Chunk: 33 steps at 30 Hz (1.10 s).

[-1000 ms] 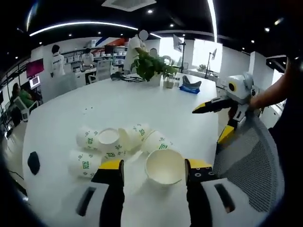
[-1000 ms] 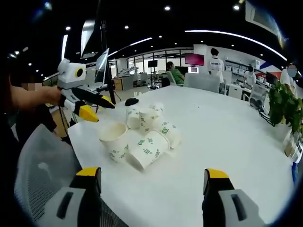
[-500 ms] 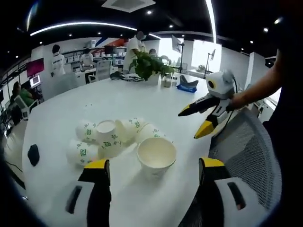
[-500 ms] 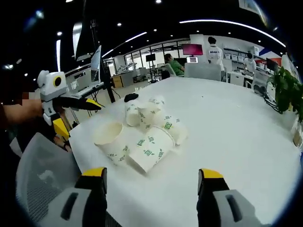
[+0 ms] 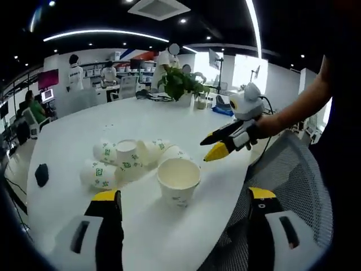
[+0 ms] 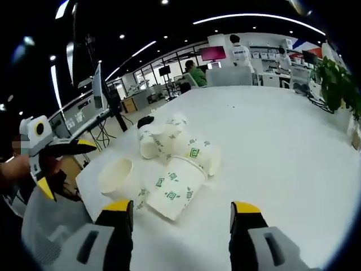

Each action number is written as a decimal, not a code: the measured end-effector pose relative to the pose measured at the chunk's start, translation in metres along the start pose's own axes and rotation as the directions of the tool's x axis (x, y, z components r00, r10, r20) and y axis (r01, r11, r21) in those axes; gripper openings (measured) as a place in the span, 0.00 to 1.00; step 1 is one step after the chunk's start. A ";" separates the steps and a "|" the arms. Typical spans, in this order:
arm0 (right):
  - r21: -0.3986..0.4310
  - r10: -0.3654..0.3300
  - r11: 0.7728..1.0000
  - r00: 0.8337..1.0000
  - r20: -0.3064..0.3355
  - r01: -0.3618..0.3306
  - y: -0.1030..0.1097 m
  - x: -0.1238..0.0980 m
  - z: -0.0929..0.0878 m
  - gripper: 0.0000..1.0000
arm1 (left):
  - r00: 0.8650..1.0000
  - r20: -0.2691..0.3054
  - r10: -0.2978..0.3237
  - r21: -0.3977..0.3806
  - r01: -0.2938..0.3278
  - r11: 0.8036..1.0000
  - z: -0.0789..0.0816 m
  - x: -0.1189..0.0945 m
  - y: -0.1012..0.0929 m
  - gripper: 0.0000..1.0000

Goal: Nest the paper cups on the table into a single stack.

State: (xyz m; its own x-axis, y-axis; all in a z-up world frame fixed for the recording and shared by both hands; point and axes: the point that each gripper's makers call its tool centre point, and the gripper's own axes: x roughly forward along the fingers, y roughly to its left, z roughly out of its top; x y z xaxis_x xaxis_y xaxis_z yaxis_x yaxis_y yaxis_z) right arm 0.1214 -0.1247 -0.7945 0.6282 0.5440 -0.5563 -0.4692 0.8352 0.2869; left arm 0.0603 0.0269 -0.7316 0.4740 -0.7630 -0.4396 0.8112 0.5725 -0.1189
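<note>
Several white paper cups with green print lie on their sides in a cluster (image 5: 128, 161) on the round white table (image 5: 146, 121). One cup (image 5: 179, 180) stands upright in front of them, mouth up. My left gripper (image 5: 183, 197) is open, its jaws wide apart short of the upright cup and holding nothing. My right gripper (image 5: 210, 148) reaches in from the right, its tips close to that cup's rim. In the right gripper view, my right gripper (image 6: 181, 208) is open just before a lying cup (image 6: 175, 186). The upright cup (image 6: 117, 178) stands to its left, with the left gripper (image 6: 66, 166) beyond.
A small black object (image 5: 41, 175) lies on the table left of the cups. A potted plant (image 5: 179, 82) stands at the far edge. A grey mesh chair (image 5: 293, 186) sits by the near table edge. People stand at desks in the background.
My left gripper has drawn back from the upright cup, which was between its jaws. My right gripper has moved in toward the cups, which look nearer in its view.
</note>
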 end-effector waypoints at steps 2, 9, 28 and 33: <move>0.022 -0.009 1.000 1.000 0.003 0.009 0.000 0.004 0.003 0.68 | 1.000 0.005 0.008 -0.013 -0.008 1.000 -0.001 -0.001 0.001 0.93; 0.044 -0.019 0.999 1.000 -0.009 0.020 0.000 0.017 0.005 0.64 | 0.999 0.030 0.033 -0.047 -0.031 0.998 -0.006 -0.005 -0.004 0.95; 0.089 -0.085 0.992 0.994 -0.071 0.091 0.004 0.048 0.004 0.52 | 1.000 0.021 0.020 -0.028 -0.019 0.999 -0.020 0.001 -0.013 0.99; 0.118 -0.089 0.988 0.992 -0.085 0.098 0.006 0.054 0.003 0.49 | 1.000 0.012 0.011 -0.011 -0.011 1.000 -0.022 0.003 -0.016 0.99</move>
State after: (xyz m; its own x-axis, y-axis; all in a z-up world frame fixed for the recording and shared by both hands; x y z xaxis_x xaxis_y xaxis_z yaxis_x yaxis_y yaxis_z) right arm 0.1542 -0.0905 -0.8205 0.6124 0.4589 -0.6437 -0.3285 0.8884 0.3207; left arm 0.0413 0.0225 -0.7505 0.4866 -0.7603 -0.4303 0.8023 0.5839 -0.1243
